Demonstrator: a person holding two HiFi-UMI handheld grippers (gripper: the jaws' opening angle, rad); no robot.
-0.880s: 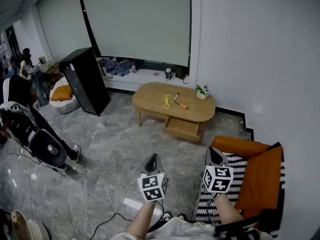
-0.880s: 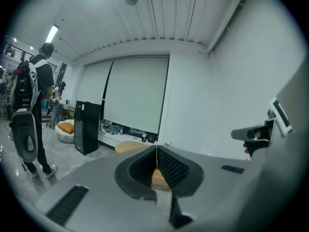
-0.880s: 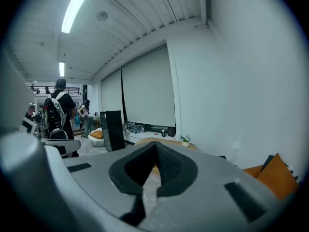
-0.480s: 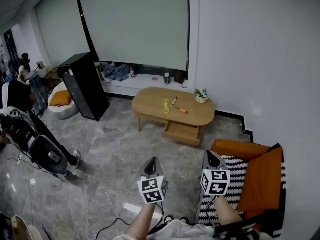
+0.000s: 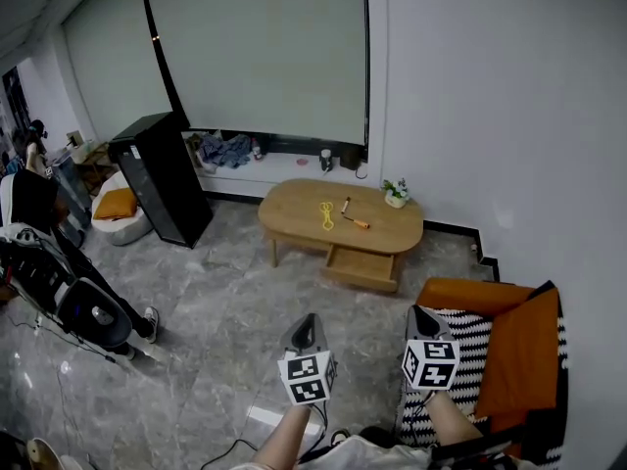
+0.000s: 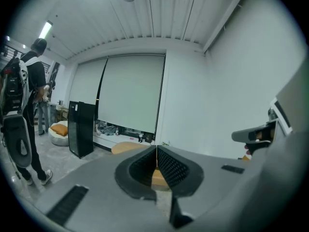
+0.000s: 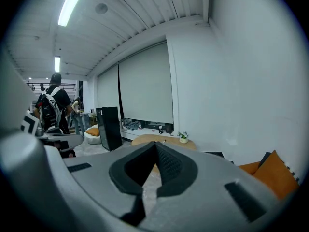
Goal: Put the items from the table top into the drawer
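Note:
A light oval wooden coffee table (image 5: 294, 199) stands far ahead by the white wall. On its top lie a yellow looped item (image 5: 326, 213), a dark pen (image 5: 345, 205) and an orange-tipped pen (image 5: 357, 222), with a small potted plant (image 5: 396, 195) at the right end. Its drawer (image 5: 362, 266) hangs pulled out below the front. My left gripper (image 5: 310, 321) and right gripper (image 5: 419, 313) are held low near my body, far from the table, both shut with nothing in them. The table shows small beyond the shut jaws in the left gripper view (image 6: 126, 147) and the right gripper view (image 7: 150, 139).
A tall black cabinet (image 5: 162, 176) stands left of the table. An orange armchair with a striped cushion (image 5: 495, 351) is close on my right. A person and wheeled gear (image 5: 59, 282) are at the far left. Grey tiled floor (image 5: 225, 302) lies between me and the table.
The head view has shifted slightly, so the table sits a little lower in the frame. Both grippers have drifted a little right in the frame and remain shut.

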